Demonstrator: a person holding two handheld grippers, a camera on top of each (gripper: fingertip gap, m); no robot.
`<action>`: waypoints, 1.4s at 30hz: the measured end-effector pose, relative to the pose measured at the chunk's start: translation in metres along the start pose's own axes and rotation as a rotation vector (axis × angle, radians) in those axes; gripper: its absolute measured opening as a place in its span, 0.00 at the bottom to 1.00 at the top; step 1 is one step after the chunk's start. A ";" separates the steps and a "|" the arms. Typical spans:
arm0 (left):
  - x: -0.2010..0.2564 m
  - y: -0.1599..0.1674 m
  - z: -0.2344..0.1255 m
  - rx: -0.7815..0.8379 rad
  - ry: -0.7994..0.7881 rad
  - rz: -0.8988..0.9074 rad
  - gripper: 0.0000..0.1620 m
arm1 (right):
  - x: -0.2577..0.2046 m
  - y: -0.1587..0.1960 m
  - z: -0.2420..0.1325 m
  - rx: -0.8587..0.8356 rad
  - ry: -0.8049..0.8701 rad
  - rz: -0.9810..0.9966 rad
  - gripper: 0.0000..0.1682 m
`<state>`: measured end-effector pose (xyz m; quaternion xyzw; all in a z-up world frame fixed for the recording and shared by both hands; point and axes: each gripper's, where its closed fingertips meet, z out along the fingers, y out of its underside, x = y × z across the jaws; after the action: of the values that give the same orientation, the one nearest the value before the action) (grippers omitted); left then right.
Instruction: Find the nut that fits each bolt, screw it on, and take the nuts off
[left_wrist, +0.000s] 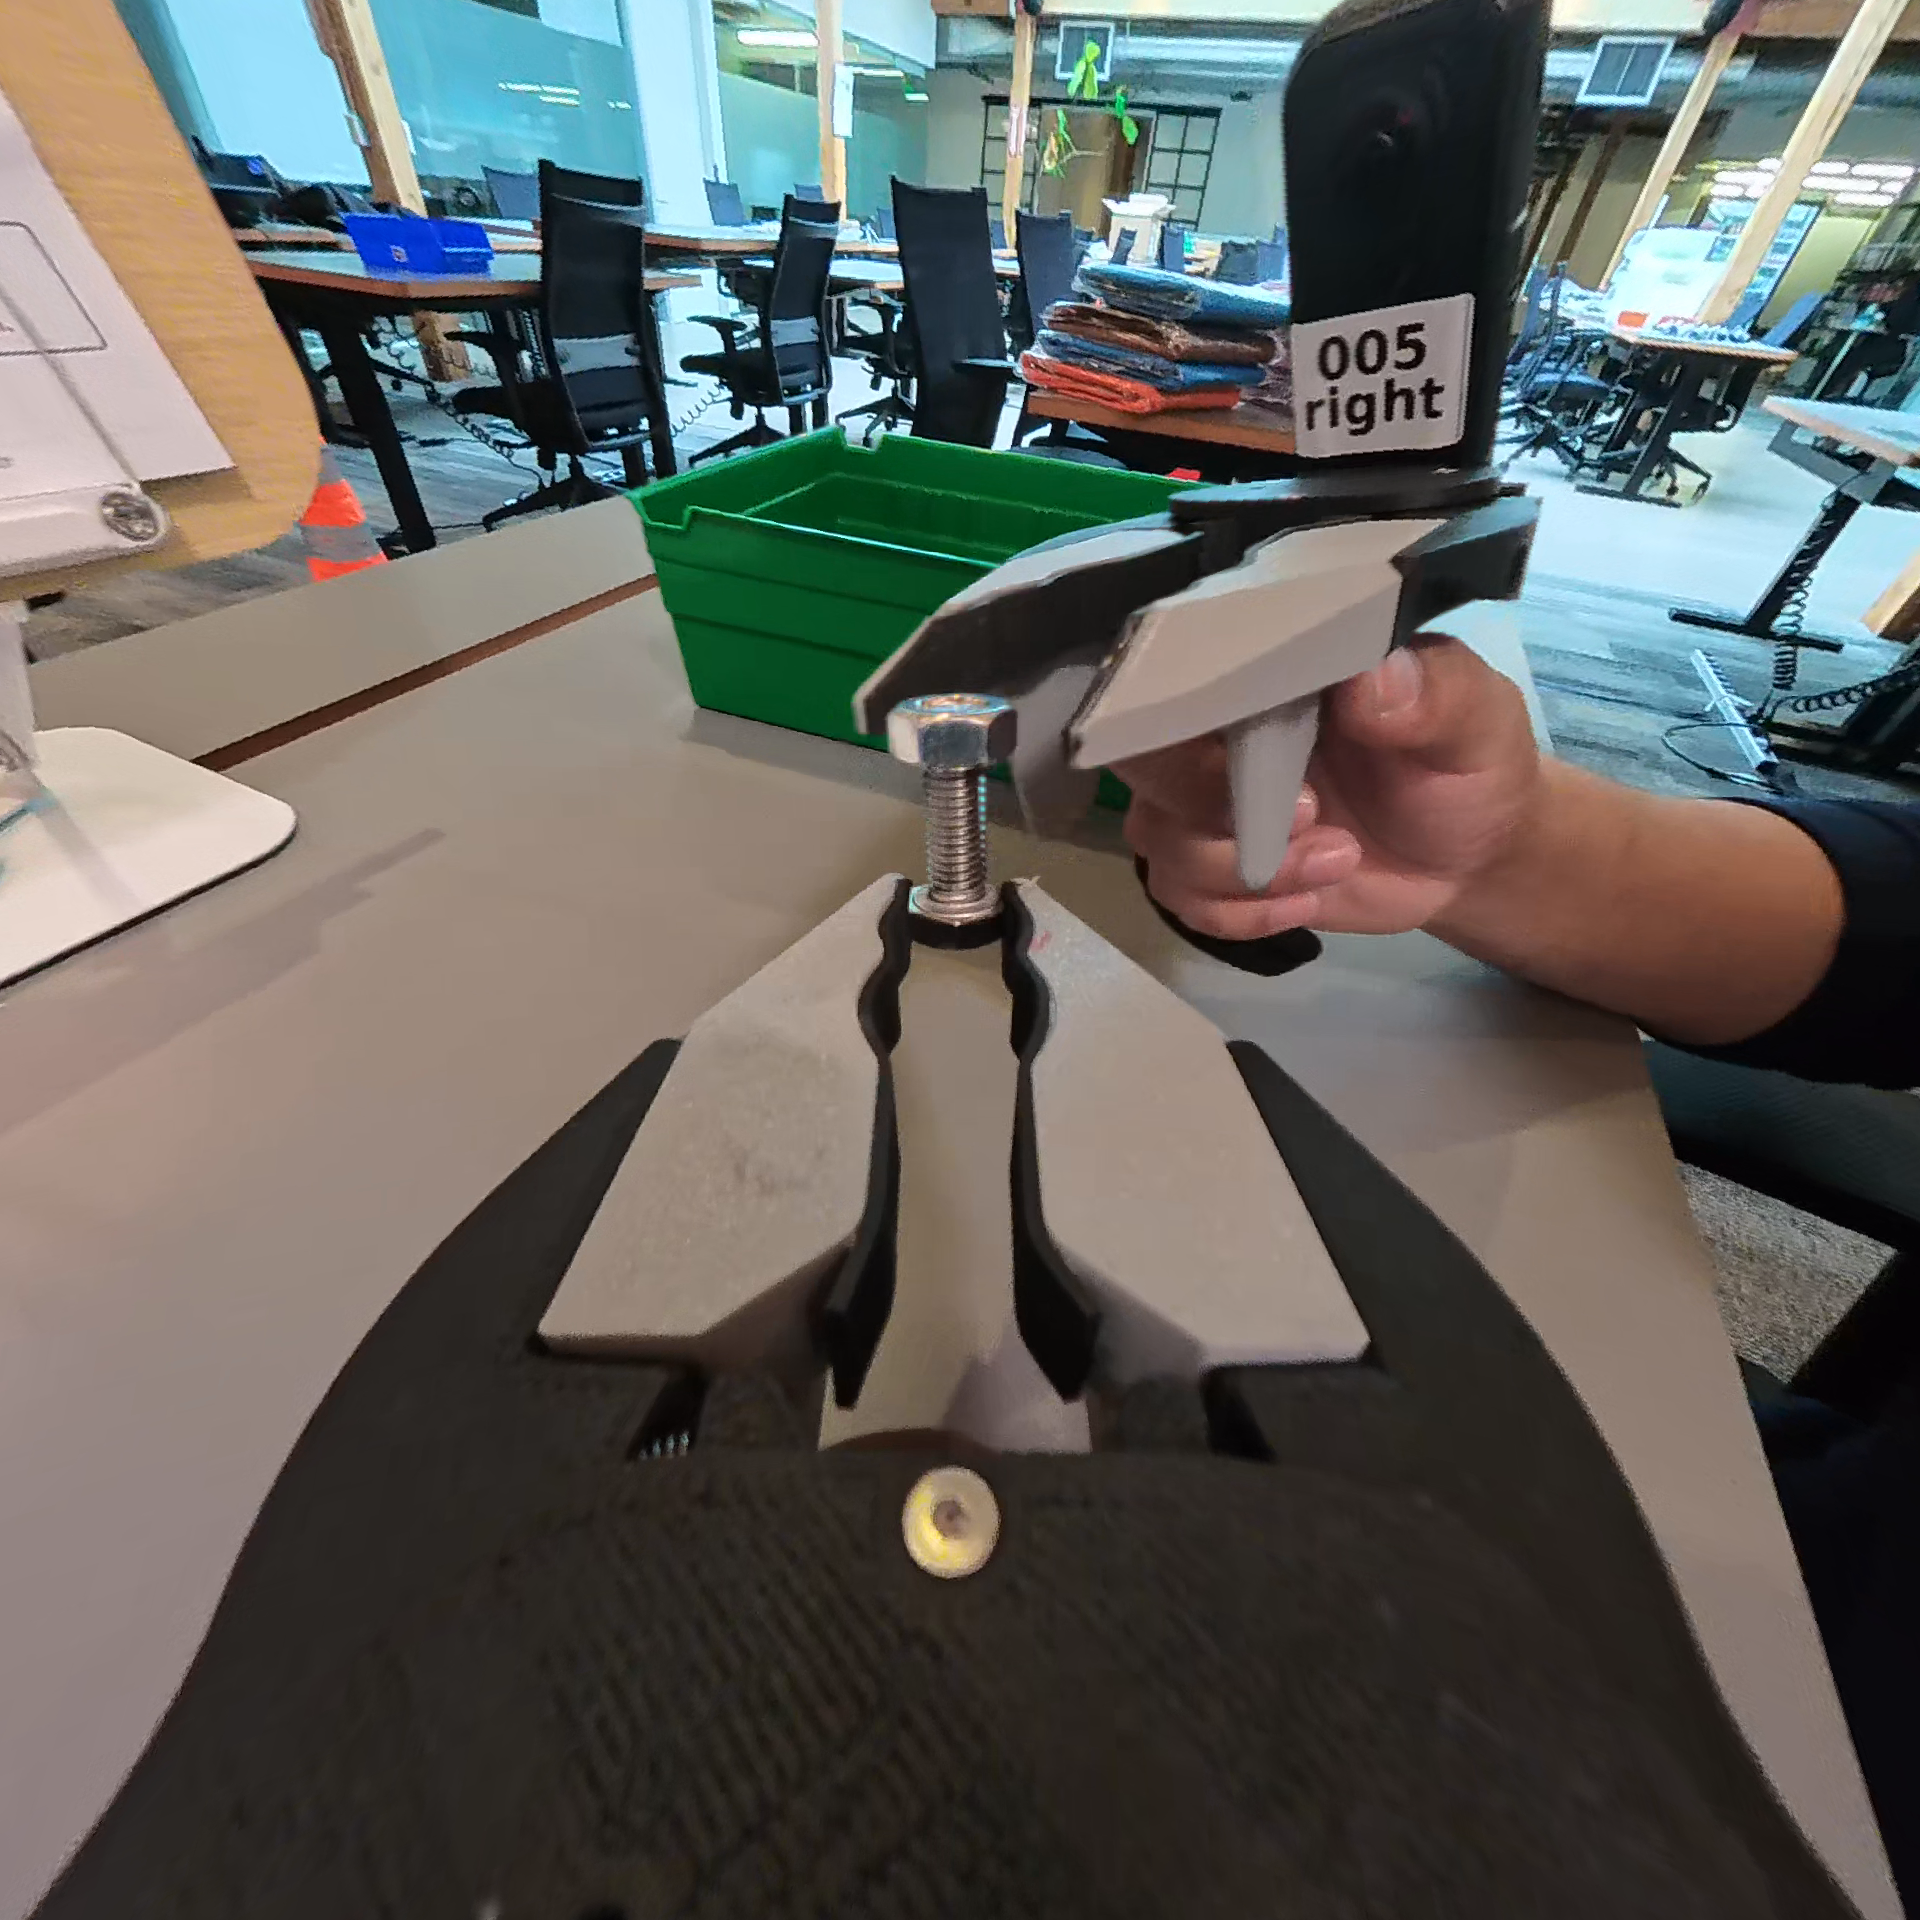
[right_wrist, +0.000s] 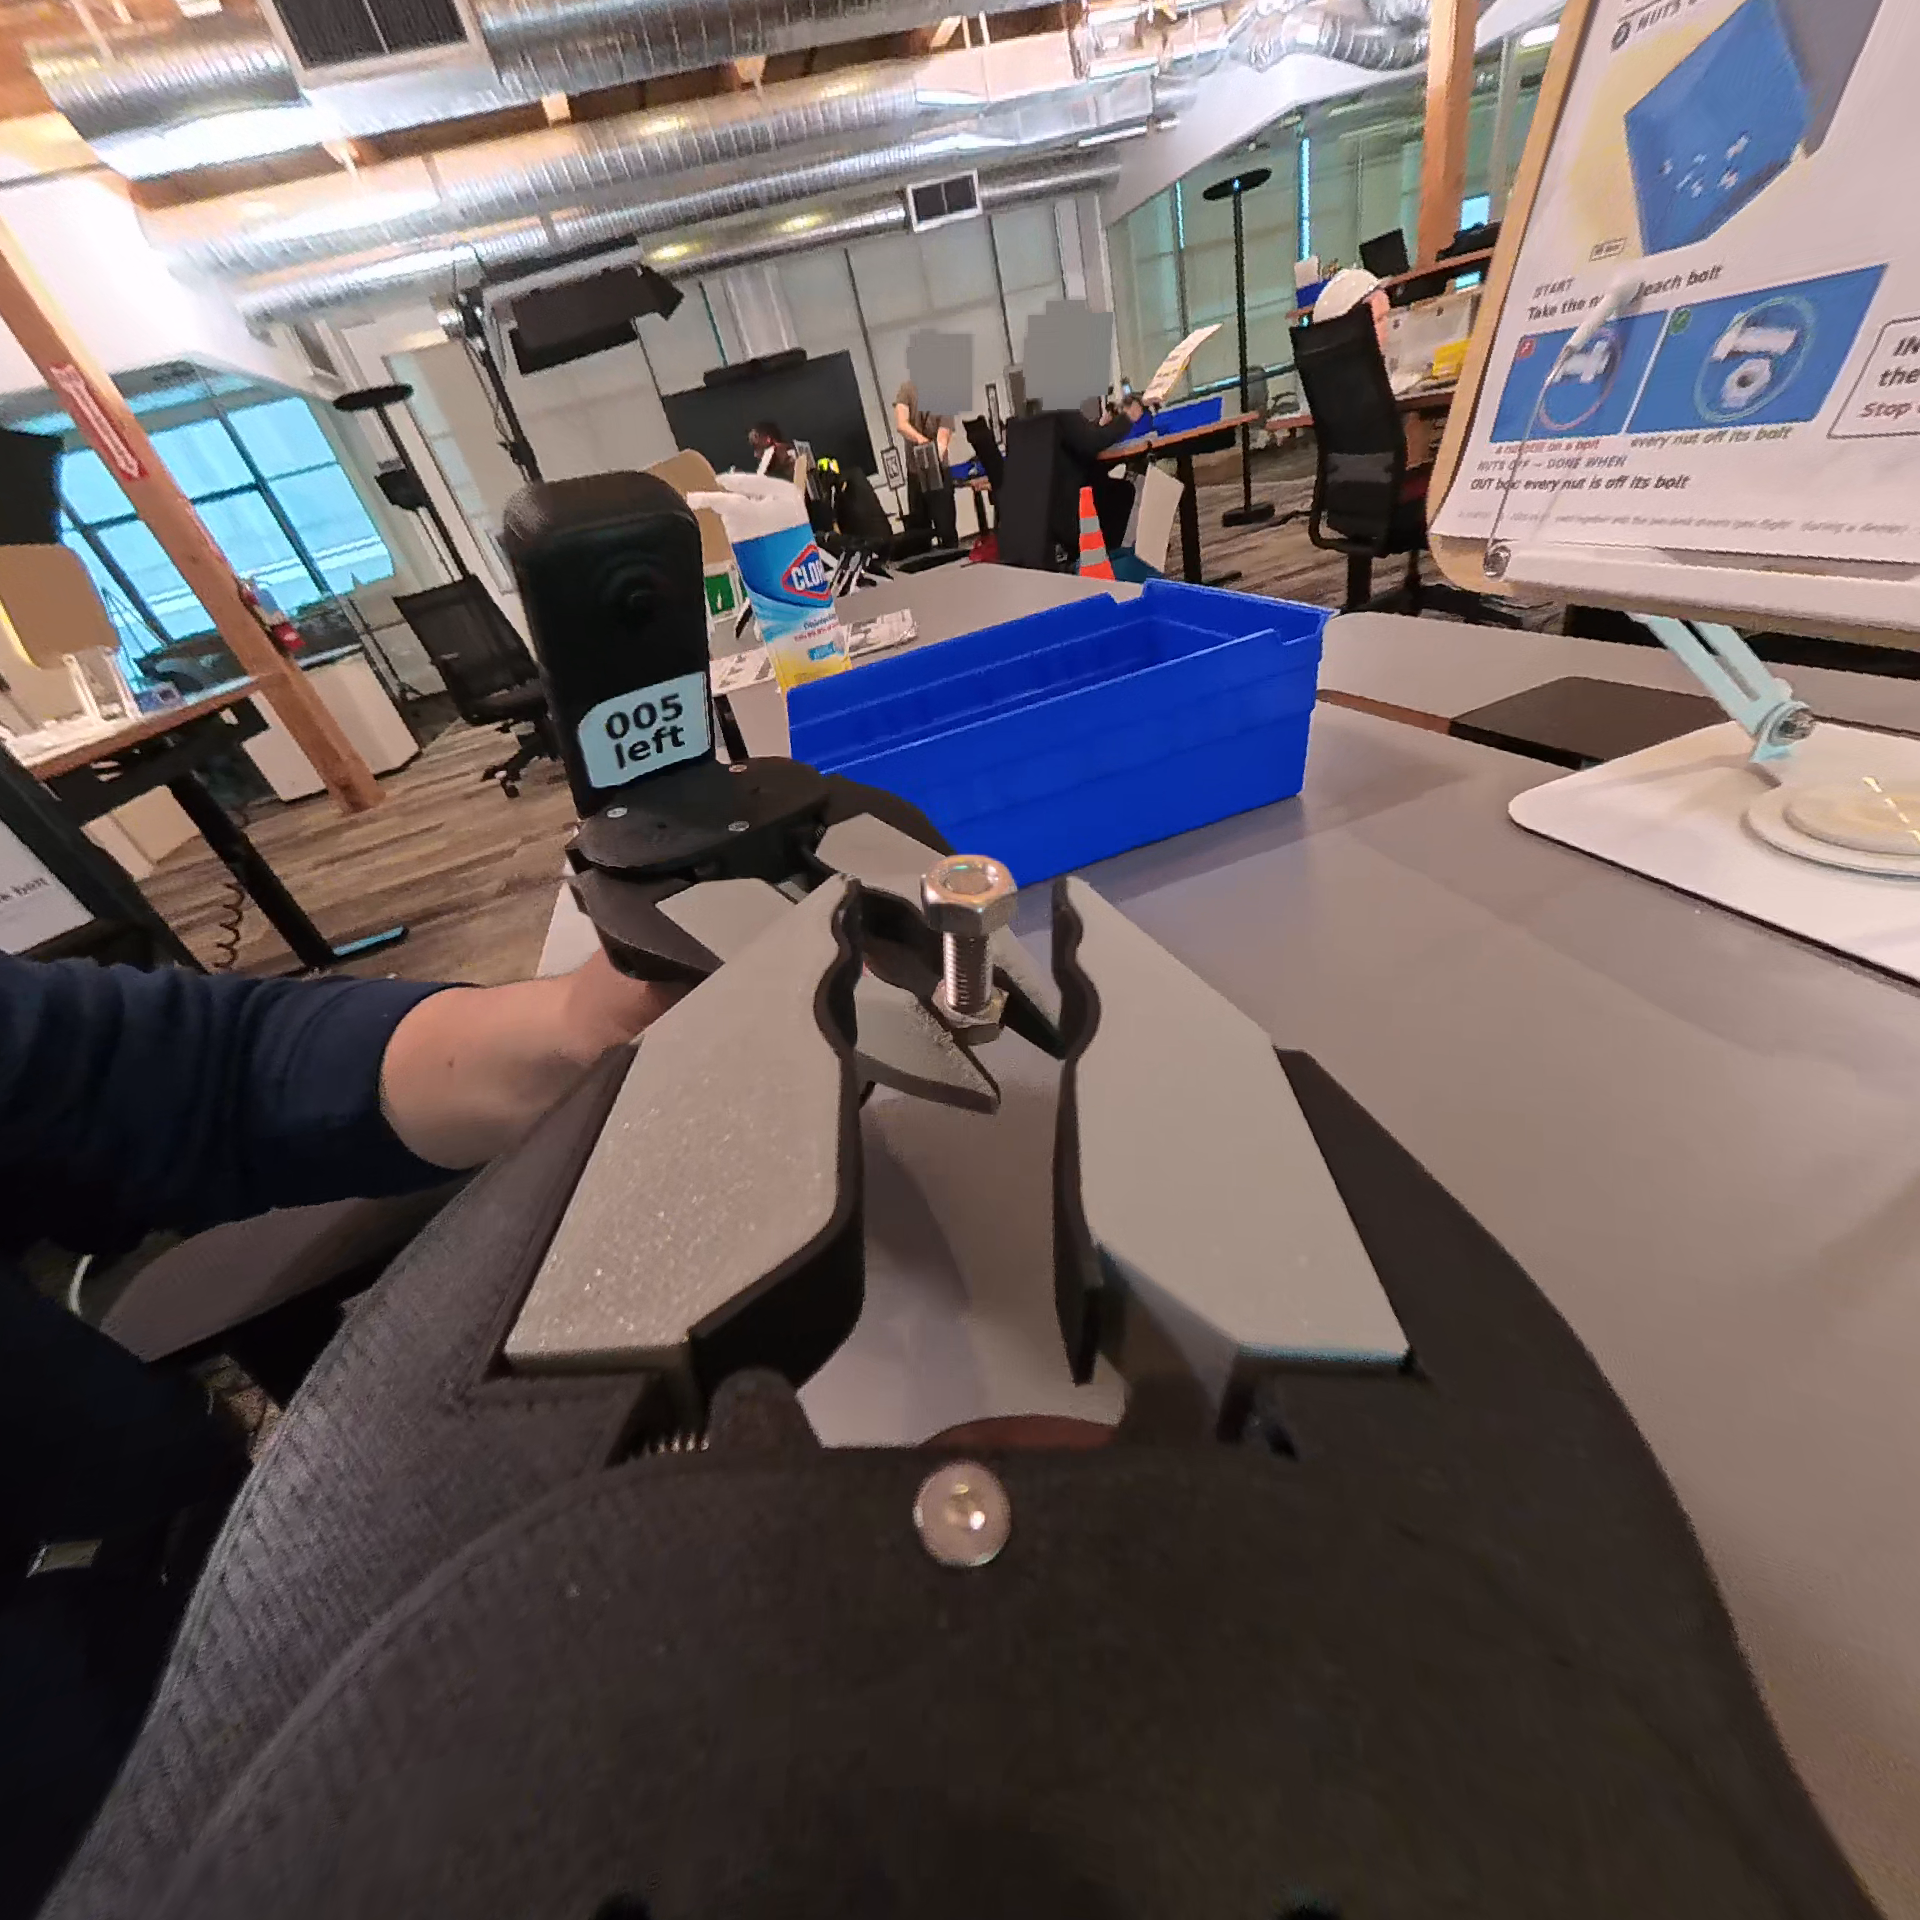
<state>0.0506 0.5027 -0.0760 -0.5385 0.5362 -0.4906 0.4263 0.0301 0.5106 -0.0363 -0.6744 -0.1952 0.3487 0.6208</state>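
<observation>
The left hand-held gripper (left_wrist: 956, 914) is clamped on the head of the bolt (left_wrist: 954, 821), holding it upright just above the table (left_wrist: 468, 935). The nut (left_wrist: 951, 725) sits at the top of the thread. Both look like stiff, smooth steel, small and rather slippery; I judge the nut's flat sides the best place to grip. The right hand-held gripper (right_wrist: 956, 914) stands apart around the nut, not yet pressing it. Beyond are a green bin (left_wrist: 831, 582) and a blue bin (right_wrist: 1060, 717), neither in the way.
</observation>
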 end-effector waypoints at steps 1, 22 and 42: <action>0.000 0.000 0.000 0.000 -0.001 -0.001 0.09 | -0.001 0.000 0.001 0.001 -0.009 0.005 0.19; 0.012 0.005 0.008 -0.023 0.041 0.000 0.09 | -0.009 0.010 0.011 -0.040 0.002 -0.061 0.19; 0.004 0.002 0.002 -0.005 0.018 -0.018 0.09 | -0.007 0.004 0.006 -0.019 0.013 -0.068 0.18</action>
<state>0.0523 0.4983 -0.0778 -0.5398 0.5367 -0.4979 0.4156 0.0201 0.5096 -0.0385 -0.6756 -0.2174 0.3209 0.6272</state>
